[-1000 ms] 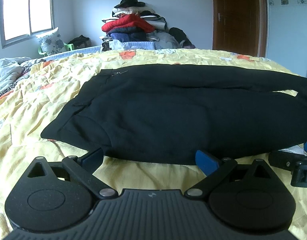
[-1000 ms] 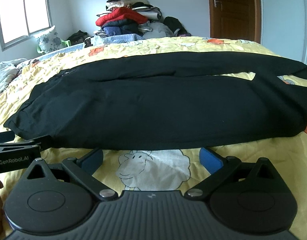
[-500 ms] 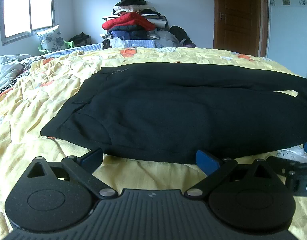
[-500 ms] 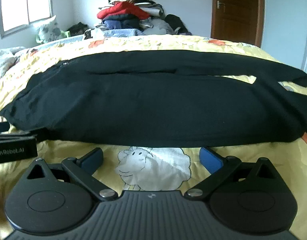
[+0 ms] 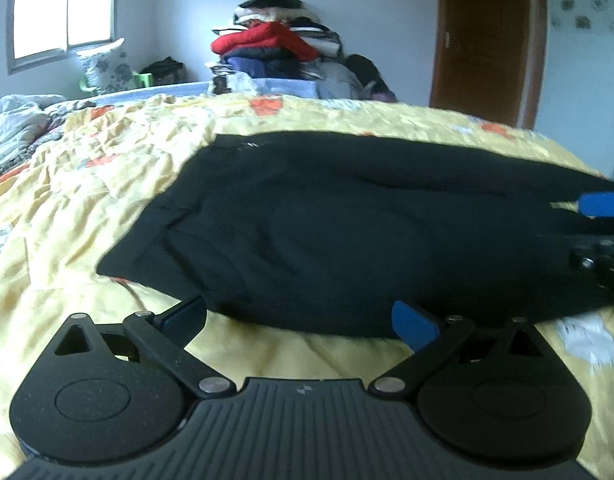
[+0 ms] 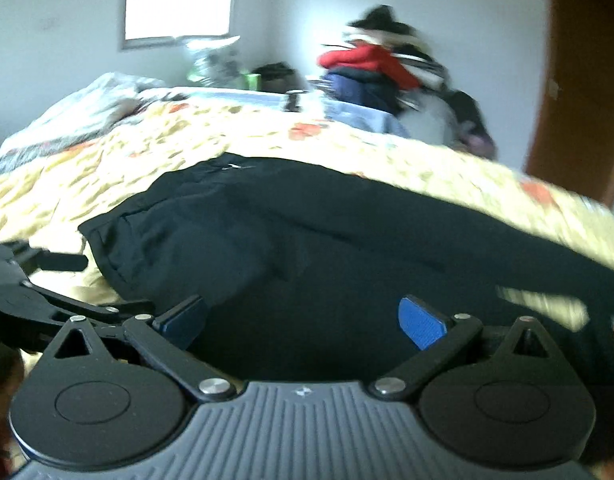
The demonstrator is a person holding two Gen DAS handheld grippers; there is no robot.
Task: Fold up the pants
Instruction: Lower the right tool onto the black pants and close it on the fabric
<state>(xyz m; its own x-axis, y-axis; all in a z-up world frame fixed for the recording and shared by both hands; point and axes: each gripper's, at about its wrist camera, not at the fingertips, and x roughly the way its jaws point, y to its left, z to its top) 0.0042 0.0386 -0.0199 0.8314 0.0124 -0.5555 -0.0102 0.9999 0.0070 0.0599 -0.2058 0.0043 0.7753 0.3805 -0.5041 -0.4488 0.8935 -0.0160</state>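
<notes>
We hold the left gripper and right gripper with jaws spread wide and empty at the near hem of the black pants, spread flat across the yellow bedspread, seemingly ready to pinch that edge for folding.

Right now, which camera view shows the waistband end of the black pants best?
The left wrist view. There the waistband end of the black pants lies sharp and unobstructed on the yellow bedspread. The right wrist view shows it too, but blurred by motion and tilted.
</notes>
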